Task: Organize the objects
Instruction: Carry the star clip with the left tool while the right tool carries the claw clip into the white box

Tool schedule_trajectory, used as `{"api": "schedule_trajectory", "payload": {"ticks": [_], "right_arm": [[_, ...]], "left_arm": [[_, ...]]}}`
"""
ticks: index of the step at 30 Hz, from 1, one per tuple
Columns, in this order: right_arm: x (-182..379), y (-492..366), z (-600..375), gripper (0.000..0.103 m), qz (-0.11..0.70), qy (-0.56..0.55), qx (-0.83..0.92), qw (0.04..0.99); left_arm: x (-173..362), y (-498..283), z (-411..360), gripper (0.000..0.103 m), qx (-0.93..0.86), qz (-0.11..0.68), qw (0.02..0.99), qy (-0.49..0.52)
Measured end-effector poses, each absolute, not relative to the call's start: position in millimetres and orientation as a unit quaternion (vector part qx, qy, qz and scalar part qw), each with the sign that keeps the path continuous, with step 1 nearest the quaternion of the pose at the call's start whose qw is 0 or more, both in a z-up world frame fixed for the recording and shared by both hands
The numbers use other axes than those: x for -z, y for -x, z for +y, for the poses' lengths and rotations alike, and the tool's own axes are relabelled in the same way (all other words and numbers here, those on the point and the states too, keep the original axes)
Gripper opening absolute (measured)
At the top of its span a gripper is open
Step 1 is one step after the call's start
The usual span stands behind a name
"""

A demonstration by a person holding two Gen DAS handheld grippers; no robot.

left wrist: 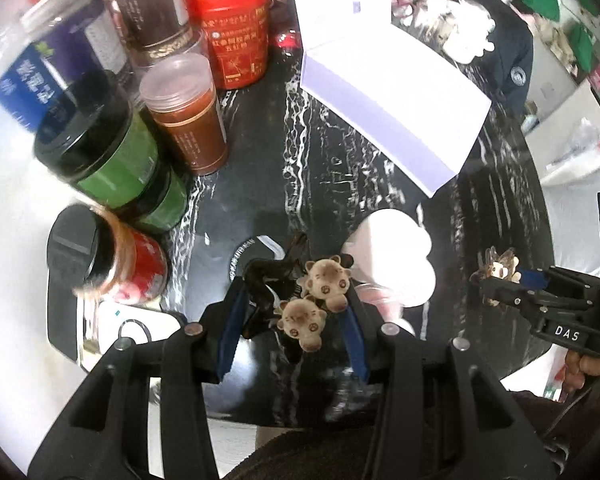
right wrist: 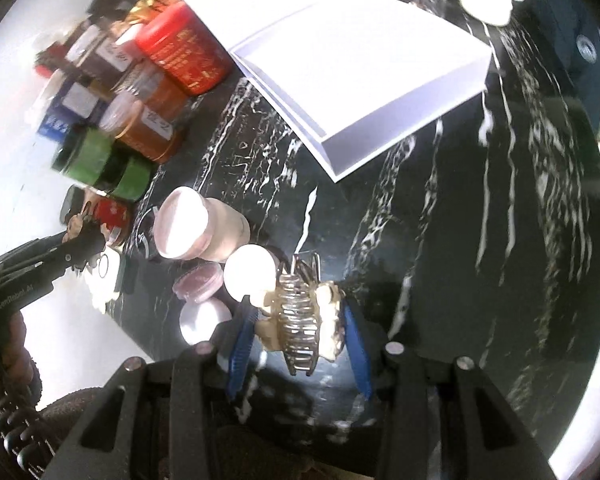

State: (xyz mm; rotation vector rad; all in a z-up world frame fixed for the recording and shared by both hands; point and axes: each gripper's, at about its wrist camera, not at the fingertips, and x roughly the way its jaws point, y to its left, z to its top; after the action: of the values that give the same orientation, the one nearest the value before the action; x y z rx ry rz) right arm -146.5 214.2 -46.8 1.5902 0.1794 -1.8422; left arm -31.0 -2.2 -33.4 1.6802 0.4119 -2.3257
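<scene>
- The left hand-held gripper [left wrist: 296, 320] is clamped on a black hair claw with two little bear figures [left wrist: 318, 300], held above the black marbled worktop [left wrist: 260, 184]
- The right hand-held gripper [right wrist: 300, 332] is clamped on a clear hair claw with cream trim [right wrist: 300, 320]
- An open white box [right wrist: 360, 72] lies mid-worktop
- Jars and tins [left wrist: 152, 92] crowd one edge

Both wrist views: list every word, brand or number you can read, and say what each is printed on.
"DAS": on the right gripper, seen from the left wrist view.
"GenRobot.AI", partly blurred: on the left gripper, seen from the right wrist view.
Red tin: Chinese print, too blurred to read.
Blue box: white characters, unreadable.
White open box: a small code mark, unreadable.
Jar labels: too small.
</scene>
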Motion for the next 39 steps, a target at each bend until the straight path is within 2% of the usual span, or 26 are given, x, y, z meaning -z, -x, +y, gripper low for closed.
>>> {"api": "schedule_trajectory", "payload": {"ticks": [6, 17, 39], "right_arm": [[28, 149, 229, 0.043, 0.111, -0.588, 0.701, 0.388], [11, 153, 252, 0.043, 0.142, -0.565, 0.696, 0.42], [-6, 221, 217, 0.043, 0.145, -0.547, 0.714, 0.413]], "left_arm": [[14, 21, 27, 0.043, 0.799, 0.172, 0.155, -0.555], [-11, 26, 76, 0.043, 0.809, 0.165, 0.177, -0.535], [-30, 125, 83, 0.043, 0.825, 0.089, 0.105, -0.548]]}}
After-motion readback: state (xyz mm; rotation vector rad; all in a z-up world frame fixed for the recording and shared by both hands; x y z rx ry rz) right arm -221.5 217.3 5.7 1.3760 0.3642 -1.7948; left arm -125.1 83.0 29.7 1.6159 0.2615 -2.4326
